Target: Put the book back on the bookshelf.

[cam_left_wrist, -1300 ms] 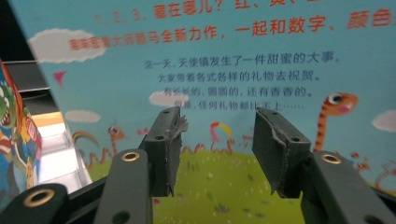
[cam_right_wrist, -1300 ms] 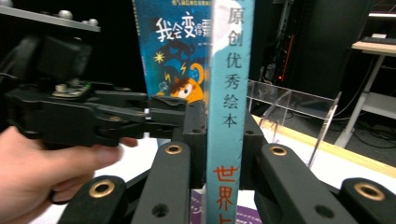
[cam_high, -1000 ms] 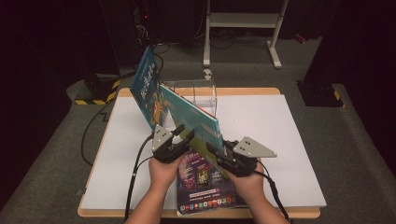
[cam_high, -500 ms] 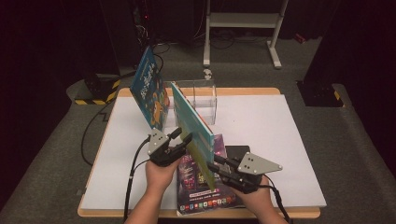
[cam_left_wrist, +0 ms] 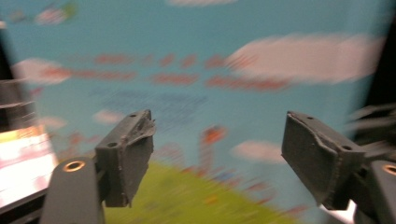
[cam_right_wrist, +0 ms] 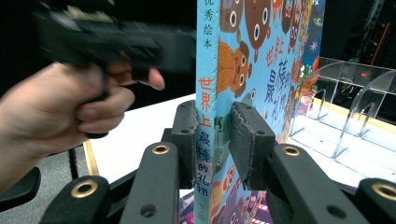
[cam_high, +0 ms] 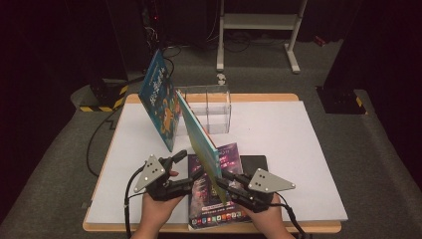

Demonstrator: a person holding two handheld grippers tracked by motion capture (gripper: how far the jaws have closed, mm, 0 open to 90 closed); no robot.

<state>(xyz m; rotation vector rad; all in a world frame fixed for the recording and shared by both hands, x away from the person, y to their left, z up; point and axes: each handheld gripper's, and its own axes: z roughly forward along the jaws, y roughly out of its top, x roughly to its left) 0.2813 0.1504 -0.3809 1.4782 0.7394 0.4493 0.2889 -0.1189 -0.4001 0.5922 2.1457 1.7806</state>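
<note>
Clamped by the right gripper (cam_right_wrist: 212, 140) at the lower spine: a blue picture book (cam_right_wrist: 243, 70), held upright on its edge, with one pad on each side of the spine and both touching it. Seen in the high view as a thin teal book (cam_high: 199, 139) rising from that gripper (cam_high: 225, 185) and slanting away toward the far side of the table (cam_high: 298, 149).

Spread wide apart, the jaws of the left gripper (cam_left_wrist: 217, 154), with nothing between them. Faced, just ahead of them, a blurred sky-blue cover with white clouds and green ground (cam_left_wrist: 201, 84); cannot tell whether touching or apart. Placed in the high view just left of the held book, that gripper (cam_high: 176, 167), its hand (cam_high: 157, 211) coming from the bottom edge.

Under both grippers, flat on the table: a dark purple book (cam_high: 219, 199), and a black flat thing (cam_high: 255, 162) just beside its far right corner. Behind the held book, a second blue book (cam_high: 160, 102), standing tilted, near a clear plastic rack with dividers (cam_high: 211, 107). Visible also in the right gripper view, beyond the cover: the same clear rack (cam_right_wrist: 345, 107) on the white surface.
</note>
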